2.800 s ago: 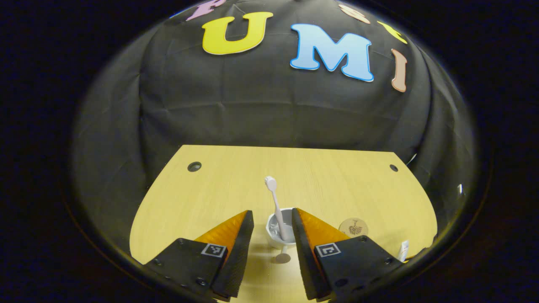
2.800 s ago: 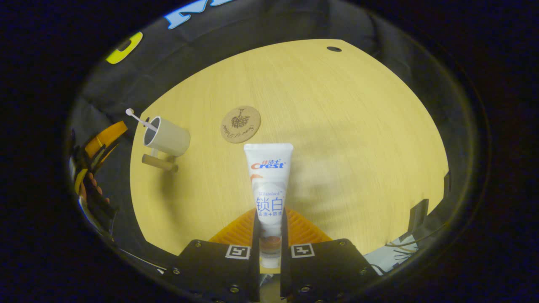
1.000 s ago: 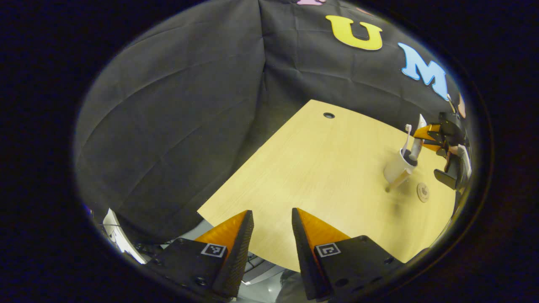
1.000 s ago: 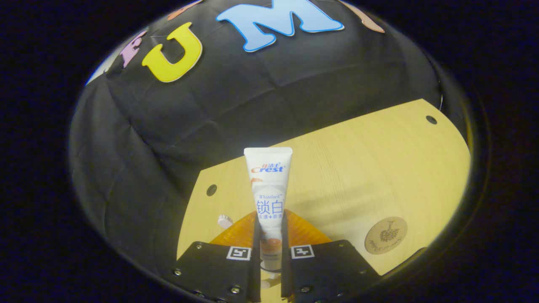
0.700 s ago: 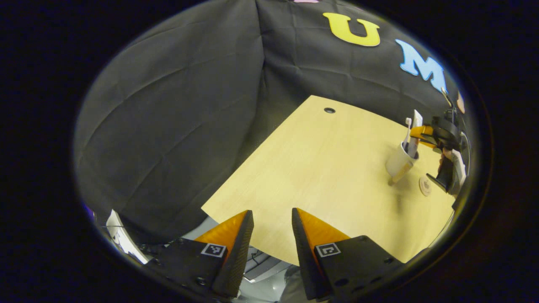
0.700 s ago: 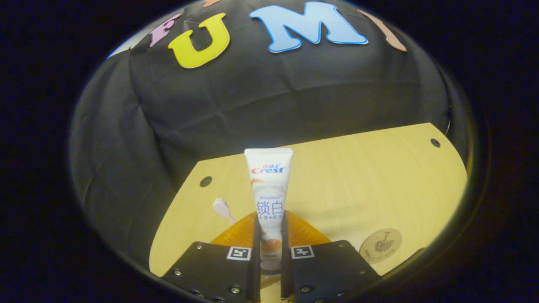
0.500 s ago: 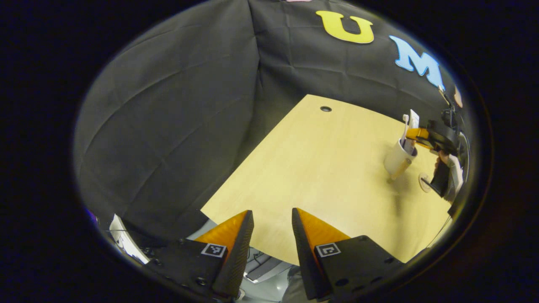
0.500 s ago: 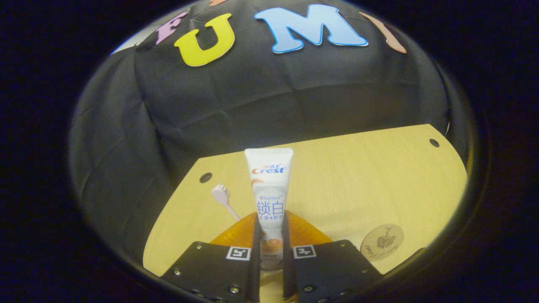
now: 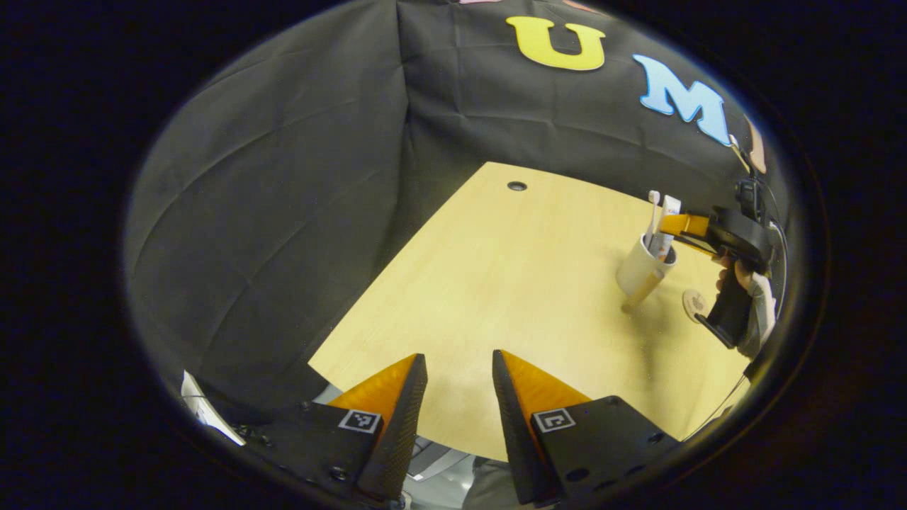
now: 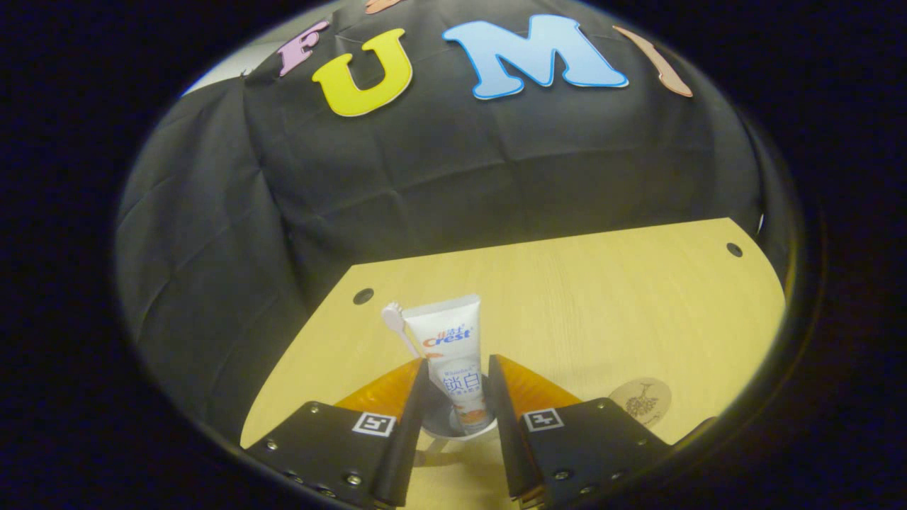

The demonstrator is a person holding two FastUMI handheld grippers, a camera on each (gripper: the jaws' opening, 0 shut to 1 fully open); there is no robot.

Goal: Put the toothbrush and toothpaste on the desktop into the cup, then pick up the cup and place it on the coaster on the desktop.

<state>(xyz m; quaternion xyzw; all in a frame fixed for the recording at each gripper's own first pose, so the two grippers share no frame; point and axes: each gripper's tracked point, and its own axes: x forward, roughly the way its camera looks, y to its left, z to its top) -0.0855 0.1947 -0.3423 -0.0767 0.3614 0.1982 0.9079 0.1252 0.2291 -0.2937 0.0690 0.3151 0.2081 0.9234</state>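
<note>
the toothbrush (image 10: 394, 322) and toothpaste (image 10: 453, 361) stand in the cup (image 10: 453, 425), so loading looks done; moving the cup to the coaster (image 10: 640, 401) on the desktop (image 10: 602, 297) remains. the left gripper (image 9: 459, 397) hangs off the desk's near edge, jaws spread and empty. the right gripper (image 10: 457, 397) hovers over the cup, jaws apparently parted around the tube.

The cup (image 10: 453, 425) is mostly hidden between the right gripper (image 10: 457, 397) fingers, so the toothpaste (image 10: 453, 354) cap and toothbrush (image 10: 398, 327) handle can't be seen. The coaster (image 10: 641, 400) is partly blocked too.
</note>
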